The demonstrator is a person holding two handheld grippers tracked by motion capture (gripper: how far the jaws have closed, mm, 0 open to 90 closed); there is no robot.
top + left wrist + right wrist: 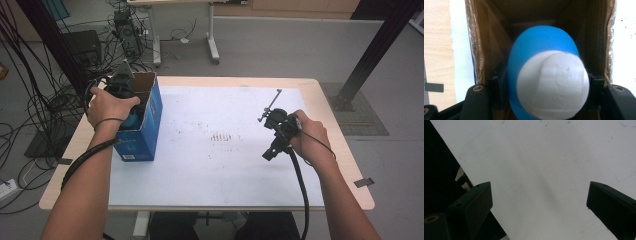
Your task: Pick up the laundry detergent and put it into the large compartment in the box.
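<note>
At table left, left gripper (131, 112) reaching over the rim of the blue carton (150, 127), jaws clamped on a blue-and-white ball (546, 75). Ball held between the pads at its flanks, white cap turned toward the camera, blue half pointing deeper into the carton; carton's brown inner walls (484, 45) rising on both sides, floor dark beyond. Carton upright near the table's left edge, open mouth facing up, on the white mat (225, 165). Decisive relation: ball directly ahead of the jaws along their own axis, inside the carton mouth, so travel along that line alone judged to carry it down or lift it out. Left hand (107, 107) the near one. Right gripper (539, 202) well apart over bare mat at table right, jaws wide, nothing between them, angled away from the carton.
</note>
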